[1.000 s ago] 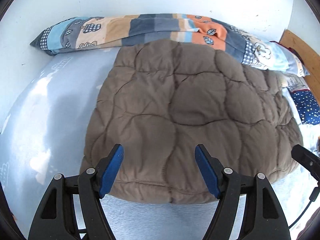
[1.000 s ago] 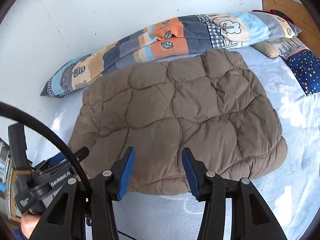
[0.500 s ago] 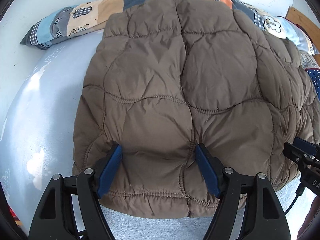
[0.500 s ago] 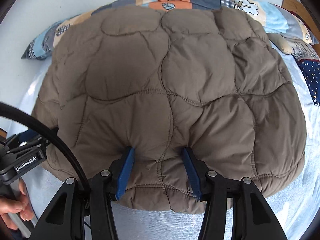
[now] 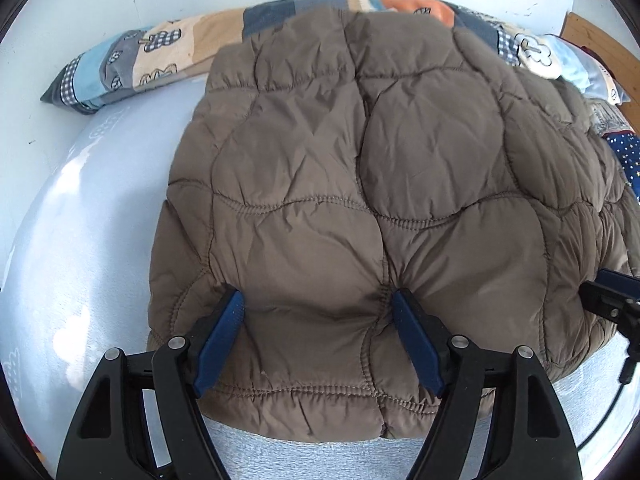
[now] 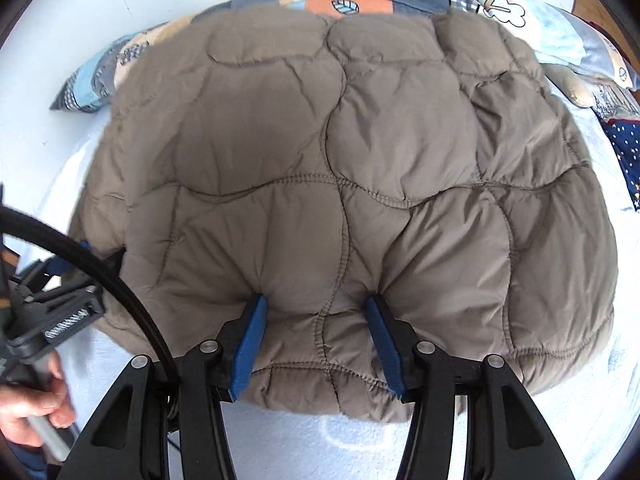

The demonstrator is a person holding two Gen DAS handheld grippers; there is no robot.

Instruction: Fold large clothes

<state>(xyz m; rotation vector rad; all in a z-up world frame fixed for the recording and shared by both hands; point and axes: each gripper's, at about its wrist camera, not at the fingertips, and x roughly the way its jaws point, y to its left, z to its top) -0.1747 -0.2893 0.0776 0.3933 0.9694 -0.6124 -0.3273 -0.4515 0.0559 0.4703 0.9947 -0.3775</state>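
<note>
A brown quilted puffer jacket lies folded into a thick block on a pale blue bed; it fills the right wrist view too. My left gripper is open, its blue pads pressed into the jacket's near edge on the left side, with padded fabric bulging between them. My right gripper is open in the same way on the near edge further right. The right gripper's tip shows at the left wrist view's right edge. The left gripper shows at the right wrist view's left edge.
A long patchwork pillow lies along the white wall behind the jacket. A dark blue starred cushion and a wooden headboard are at the right. Pale blue bedsheet lies to the left. A black cable crosses the right wrist view.
Both grippers have moved forward from in front of the jacket onto its near edge. Their pads now press into the fabric. Jaw opening looks unchanged.
</note>
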